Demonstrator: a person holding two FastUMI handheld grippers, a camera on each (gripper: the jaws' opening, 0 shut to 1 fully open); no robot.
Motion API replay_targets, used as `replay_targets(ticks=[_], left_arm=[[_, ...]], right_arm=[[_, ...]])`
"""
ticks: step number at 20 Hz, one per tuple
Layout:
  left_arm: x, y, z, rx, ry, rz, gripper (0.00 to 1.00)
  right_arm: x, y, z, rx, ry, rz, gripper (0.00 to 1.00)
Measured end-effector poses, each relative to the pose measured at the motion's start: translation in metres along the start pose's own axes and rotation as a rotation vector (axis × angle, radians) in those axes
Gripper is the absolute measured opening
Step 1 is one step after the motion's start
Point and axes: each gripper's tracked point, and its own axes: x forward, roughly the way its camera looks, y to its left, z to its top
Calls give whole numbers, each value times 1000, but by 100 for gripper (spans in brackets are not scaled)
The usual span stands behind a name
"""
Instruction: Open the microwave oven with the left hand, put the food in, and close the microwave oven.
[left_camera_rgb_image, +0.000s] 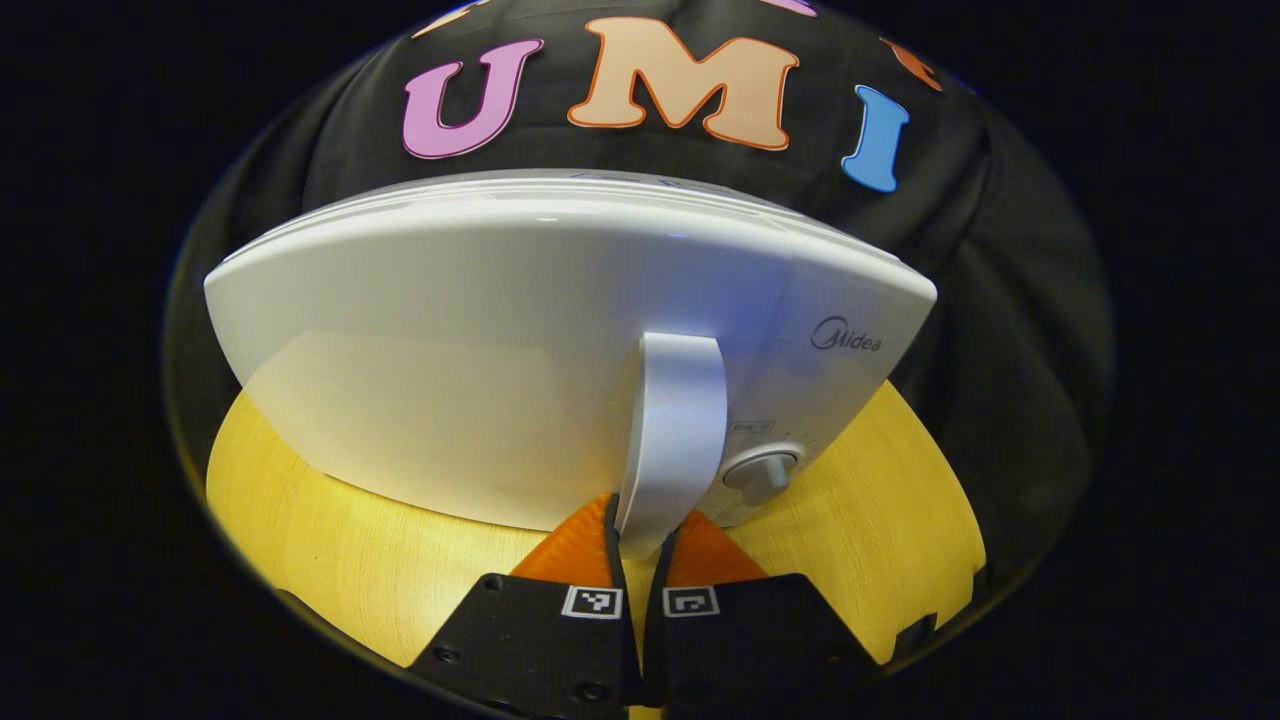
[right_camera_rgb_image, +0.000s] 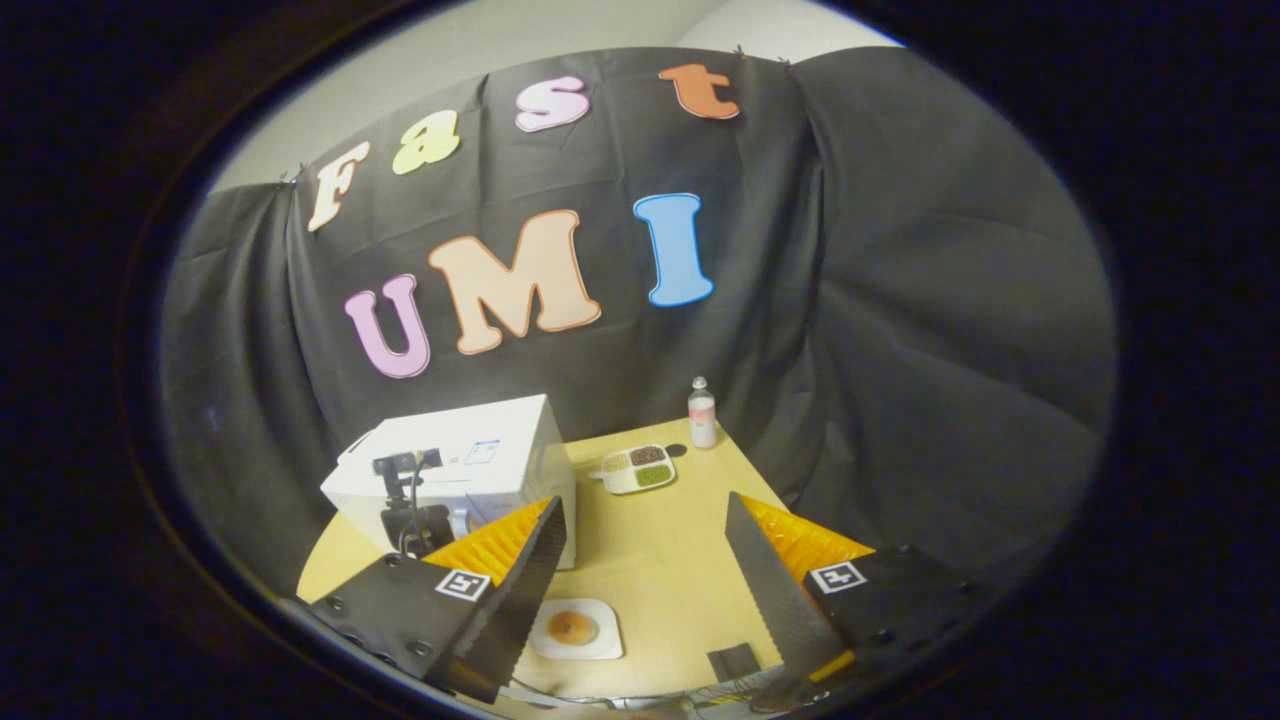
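Left hand-held gripper (left_camera_rgb_image: 640, 560) pinches the microwave oven (left_camera_rgb_image: 560, 350) door handle (left_camera_rgb_image: 672, 430). Right hand-held gripper (right_camera_rgb_image: 645, 560) gapes wide above a plated bun (right_camera_rgb_image: 572, 627); bottle (right_camera_rgb_image: 702, 413) and divided tray (right_camera_rgb_image: 640, 468) sit at the desk (right_camera_rgb_image: 670, 560) far edge.

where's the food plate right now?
In the right gripper view the food plate sits on the table near its front edge, between the open right gripper fingers, in front of the microwave; neither gripper touches it.

The microwave oven (left_camera_rgb_image: 520, 330) has a smooth, glossy plastic shell, and its handle (left_camera_rgb_image: 672, 430) looks the same. The table (right_camera_rgb_image: 660, 560) looks like matt, pale wood with fine grain. The wall (right_camera_rgb_image: 900, 300) is matt, creased cloth.
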Motion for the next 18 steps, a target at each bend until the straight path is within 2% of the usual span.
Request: replay_targets(ticks=[5, 7, 8, 10, 12, 15, 16, 18], left_arm=[[0, 1, -1, -25, 11, 28, 1], [-16, 2, -16, -62, 32, 48, 1], [-27, 5, -20, -53, 4, 55, 1], [-41, 9, -33, -20, 7, 36, 0], [-49, 11, -38, -33, 9, 19, 1], [-57, 14, -44, 8, 15, 15, 4], [-60, 14, -46, 9, 16, 16, 6], [-64, 16, -49, 17, 17, 15, 10]], right_arm=[[10, -20, -6, -27, 34, -61, 99], [15, -24, -11, -32, 57, -74, 100], [18, -24, -13, -31, 70, -74, 99], [24, -19, -20, -27, 91, -47, 99], [33, -11, -27, -34, 113, -5, 99], [42, 1, -38, -49, 145, 54, 100], [42, 6, -38, -55, 147, 70, 92], [42, 14, -41, -58, 146, 93, 92]])
